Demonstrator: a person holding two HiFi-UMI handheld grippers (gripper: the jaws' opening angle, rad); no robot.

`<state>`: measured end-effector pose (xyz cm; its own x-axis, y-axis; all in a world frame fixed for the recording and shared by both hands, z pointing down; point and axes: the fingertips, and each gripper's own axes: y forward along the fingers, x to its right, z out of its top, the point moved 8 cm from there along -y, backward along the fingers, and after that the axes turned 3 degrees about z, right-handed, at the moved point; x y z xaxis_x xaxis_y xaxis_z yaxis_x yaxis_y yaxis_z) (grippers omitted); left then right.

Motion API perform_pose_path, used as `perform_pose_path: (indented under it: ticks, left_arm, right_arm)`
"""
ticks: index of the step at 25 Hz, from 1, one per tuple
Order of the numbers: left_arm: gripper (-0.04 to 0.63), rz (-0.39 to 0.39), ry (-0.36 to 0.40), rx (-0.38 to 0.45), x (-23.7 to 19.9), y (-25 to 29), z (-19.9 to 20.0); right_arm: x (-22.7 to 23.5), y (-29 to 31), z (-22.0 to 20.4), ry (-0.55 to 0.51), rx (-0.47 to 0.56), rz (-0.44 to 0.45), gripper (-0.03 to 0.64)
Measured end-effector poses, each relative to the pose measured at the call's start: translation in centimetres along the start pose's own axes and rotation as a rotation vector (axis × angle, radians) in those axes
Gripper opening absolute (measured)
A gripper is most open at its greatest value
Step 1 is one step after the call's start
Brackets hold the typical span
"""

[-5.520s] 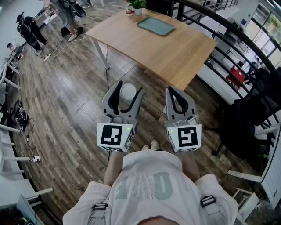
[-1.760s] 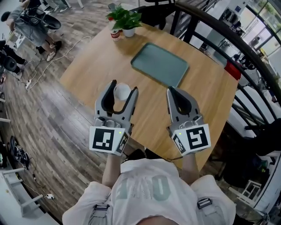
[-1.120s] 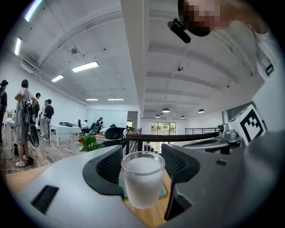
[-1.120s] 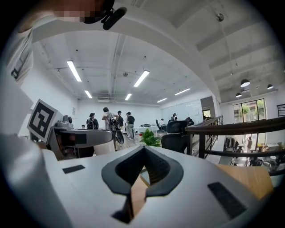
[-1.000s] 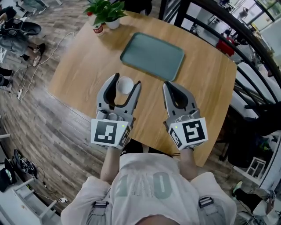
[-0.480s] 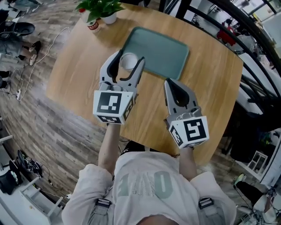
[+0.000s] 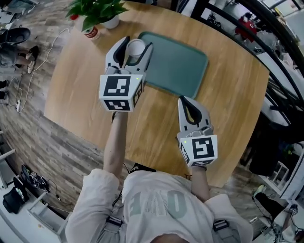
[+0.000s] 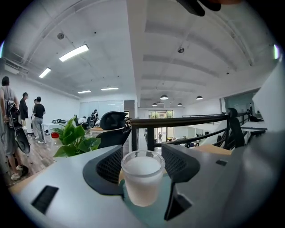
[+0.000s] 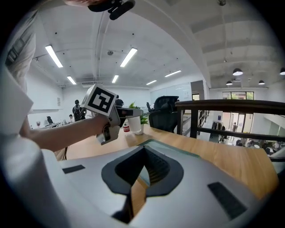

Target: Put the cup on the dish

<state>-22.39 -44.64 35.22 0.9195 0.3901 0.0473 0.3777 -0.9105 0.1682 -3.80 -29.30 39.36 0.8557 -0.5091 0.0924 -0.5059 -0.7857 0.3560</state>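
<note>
My left gripper is shut on a frosted white cup, held upright over the left end of the teal dish, a flat rectangular tray on the wooden table. In the left gripper view the cup sits between the dark pads with the dish below it. I cannot tell whether the cup touches the dish. My right gripper is shut and empty, low over the table just in front of the dish. From the right gripper view I see the cup in the left gripper.
A potted green plant and a small red-labelled can stand at the table's far left corner, just beyond the left gripper. A dark railing runs along the table's right side. Wooden floor lies to the left.
My left gripper has carried the cup forward, from the table's near side to over the dish's left end. The right gripper has trailed behind, staying shut near the dish's front edge.
</note>
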Motion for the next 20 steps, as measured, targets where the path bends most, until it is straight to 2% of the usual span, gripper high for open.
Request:
perform_pose_path:
  ticks: [5, 11, 20]
  left_arm:
    - [0.276, -0.022, 0.008, -0.036, -0.8, 4.0, -2.0]
    - [0.276, -0.041, -0.018, -0.094, -1.2, 8.2, -5.2]
    - [0.276, -0.035, -0.021, -0.157, -1.6, 12.6, -9.1]
  right_arm:
    - [0.9, 2.3, -1.6, 0.041, -0.04, 0.005, 0.018]
    - [1.5, 3.8, -2.5, 0.125, -0.055, 0.038, 0.018]
    - [4.0, 4.6, -4.6, 0.165, -0.117, 0.032, 0.018]
